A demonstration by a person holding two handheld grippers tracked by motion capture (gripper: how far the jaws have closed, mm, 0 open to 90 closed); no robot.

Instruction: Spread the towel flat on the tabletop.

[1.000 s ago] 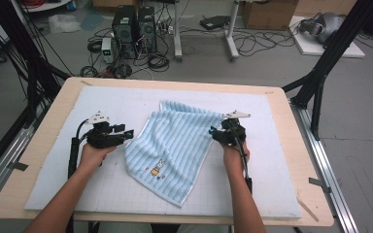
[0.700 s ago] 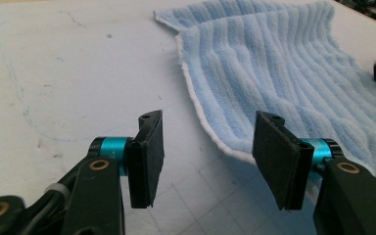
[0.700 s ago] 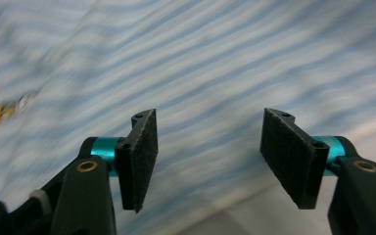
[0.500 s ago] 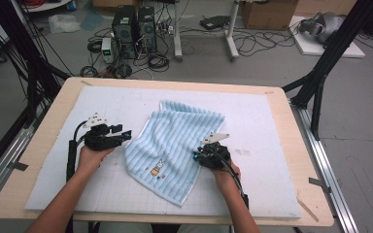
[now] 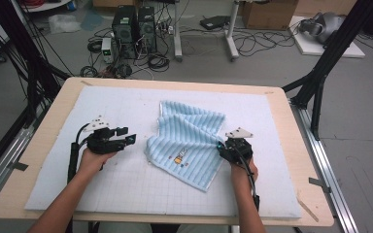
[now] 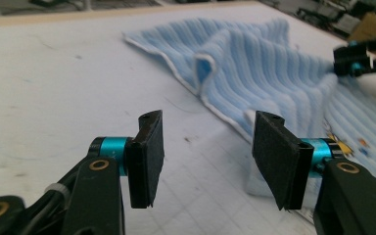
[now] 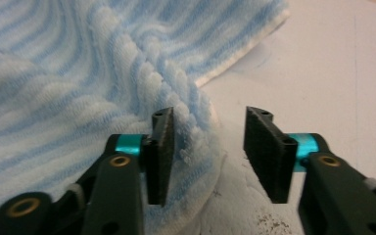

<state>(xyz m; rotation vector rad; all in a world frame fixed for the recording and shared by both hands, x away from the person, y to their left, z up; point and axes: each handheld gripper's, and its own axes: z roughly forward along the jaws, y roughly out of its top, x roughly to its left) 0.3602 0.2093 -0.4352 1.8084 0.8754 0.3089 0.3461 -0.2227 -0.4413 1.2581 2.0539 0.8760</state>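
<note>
Work in hand: You are handling a light-blue and white striped terry towel (image 5: 189, 143) that lies rumpled on the white gridded foam mat (image 5: 126, 189), near the middle of the pale wooden table (image 5: 291, 121). By my judgement this is the regrasp step of a spread or fold, with your right side seeking a fresh hold on the cloth's edge.

Towel position: It lies skewed, one corner toward the far side, one toward you. A raised fold runs through its middle. A small coloured emblem (image 5: 180, 159) faces up near the near corner.

Right gripper (image 7: 209, 154): Its jaws have just been opening and now stand about half apart. The towel's thick hemmed edge lies against the inner face of the left pad (image 7: 162, 147) and bulges into the gap. The other pad stands clear over bare mat, so nothing is clamped. In the high view this gripper (image 5: 226, 150) sits at the towel's right-hand edge.

Left gripper (image 6: 206, 156): The jaws are well apart and empty, poised low over the mat. The towel's white-bound edge lies just ahead and to one side. In the high view it (image 5: 131, 139) waits just beside the towel's left edge, not touching.

Next move, as judged: Push your right gripper further over the hem so both pads straddle the edge, then close. Your left gripper needs a short advance to the nearest corner before it can close.

Caution: The thick pile may roll out of a shallow bite.
</note>
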